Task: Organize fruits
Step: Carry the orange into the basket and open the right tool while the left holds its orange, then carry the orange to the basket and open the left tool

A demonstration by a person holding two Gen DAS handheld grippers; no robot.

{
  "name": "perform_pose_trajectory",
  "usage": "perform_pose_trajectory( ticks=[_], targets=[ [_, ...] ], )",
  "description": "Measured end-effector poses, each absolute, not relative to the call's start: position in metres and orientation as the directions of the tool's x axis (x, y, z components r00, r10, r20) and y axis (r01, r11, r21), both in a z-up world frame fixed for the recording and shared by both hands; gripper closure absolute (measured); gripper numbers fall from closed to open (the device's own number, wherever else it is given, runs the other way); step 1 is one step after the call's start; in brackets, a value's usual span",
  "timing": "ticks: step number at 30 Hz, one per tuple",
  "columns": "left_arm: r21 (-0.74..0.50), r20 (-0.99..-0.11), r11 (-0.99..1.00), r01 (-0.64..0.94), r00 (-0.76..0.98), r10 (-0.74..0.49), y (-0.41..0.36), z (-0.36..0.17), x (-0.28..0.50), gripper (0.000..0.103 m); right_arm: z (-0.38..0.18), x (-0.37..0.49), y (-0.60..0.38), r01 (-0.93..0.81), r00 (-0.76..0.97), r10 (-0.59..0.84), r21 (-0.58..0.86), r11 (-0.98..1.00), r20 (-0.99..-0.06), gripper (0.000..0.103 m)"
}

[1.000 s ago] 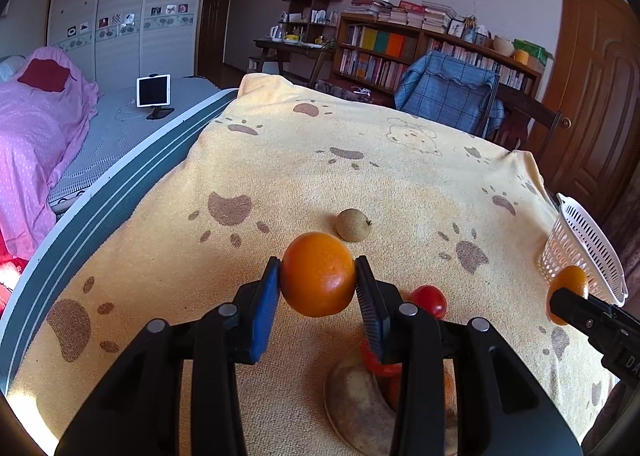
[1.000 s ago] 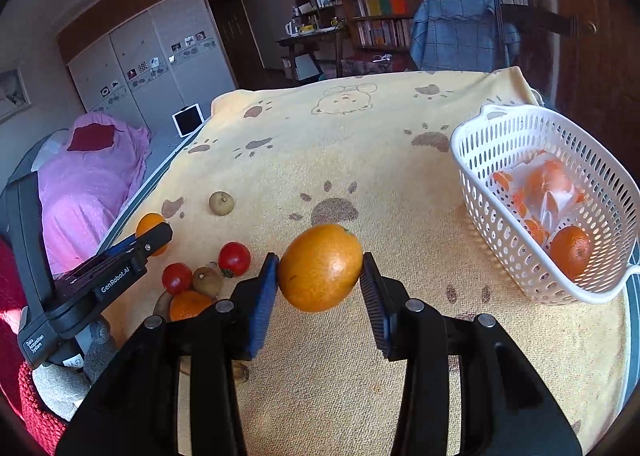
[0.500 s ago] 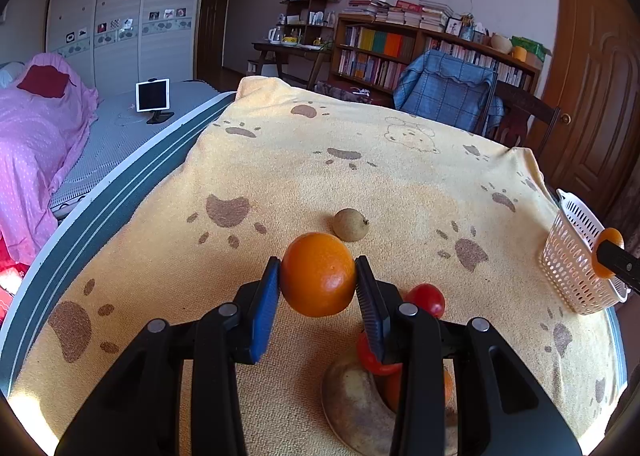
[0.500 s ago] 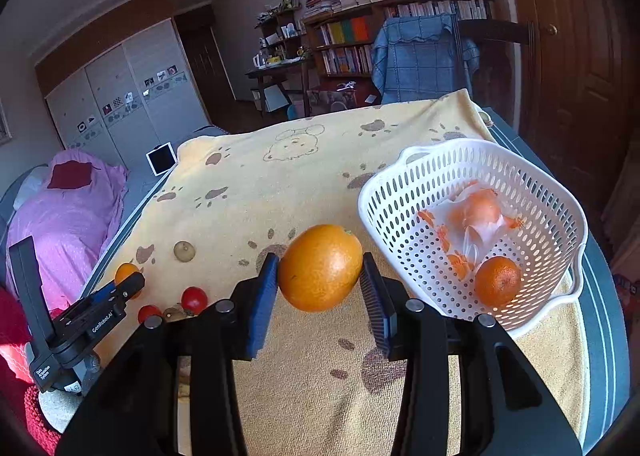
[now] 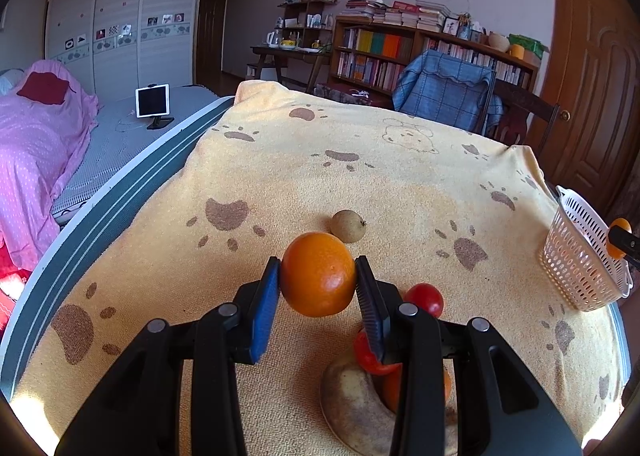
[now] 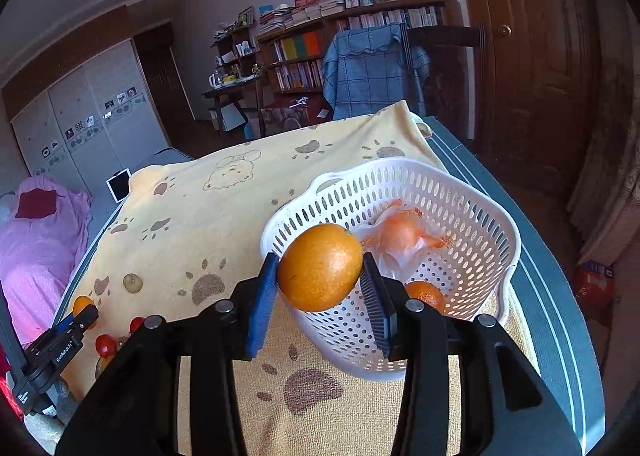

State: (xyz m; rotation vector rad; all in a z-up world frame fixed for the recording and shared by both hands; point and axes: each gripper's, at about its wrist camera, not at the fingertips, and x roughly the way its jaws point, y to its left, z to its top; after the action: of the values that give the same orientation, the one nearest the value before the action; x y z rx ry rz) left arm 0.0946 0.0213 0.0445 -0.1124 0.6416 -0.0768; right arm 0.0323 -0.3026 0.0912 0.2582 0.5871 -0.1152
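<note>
Left gripper point(image 5: 318, 282): we pinch a round, dimpled orange point(image 5: 318, 274).
Right gripper point(image 6: 320, 276): we clamp another orange point(image 6: 320, 267) over the perforated white plastic basket's point(image 6: 476, 256) near rim.

"GenRobot.AI" printed on left tongs point(image 6: 80, 314) body; nothing else legible.

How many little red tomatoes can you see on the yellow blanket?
2. One round red tomato lies on the yellow paw-print blanket just right of the left tongs, which hold a round orange. The second red tomato peeks out behind them. More could be hidden.
</note>
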Motion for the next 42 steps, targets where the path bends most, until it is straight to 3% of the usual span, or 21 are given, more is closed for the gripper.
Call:
perform_pose_trajectory(
  ticks=[8,10,29,37,42],
  targets=[
    [-0.128,-0.592,0.991,0.037,0.799,-0.106,0.021,0.044,0.095,0.065,0.084,0.031,-0.319,0.247,0.817,-0.084,0.214,0.945,-0.571,0.058],
    [-0.127,-0.593,0.991,0.037,0.798,-0.105,0.021,0.044,0.094,0.065,0.084,0.029,-0.324,0.258,0.822,-0.09,0.227,0.939,-0.563,0.05],
    [-0.154,-0.592,0.988,0.025,0.798,-0.113,0.02,0.053,0.094,0.065,0.088,-0.012,-0.347,0.343,0.853,-0.203,0.223,0.913,-0.48,0.05],
    [-0.165,-0.573,0.979,0.116,0.797,-0.191,-0.024,0.079,0.087,0.065,0.085,-0.014,-0.35,0.319,0.862,-0.169,0.254,0.913,-0.478,0.05],
    [-0.175,-0.565,0.962,0.208,0.779,-0.271,-0.067,0.091,0.088,0.065,0.085,-0.02,-0.353,0.333,0.872,-0.182,0.276,0.901,-0.455,0.043]
  ],
)
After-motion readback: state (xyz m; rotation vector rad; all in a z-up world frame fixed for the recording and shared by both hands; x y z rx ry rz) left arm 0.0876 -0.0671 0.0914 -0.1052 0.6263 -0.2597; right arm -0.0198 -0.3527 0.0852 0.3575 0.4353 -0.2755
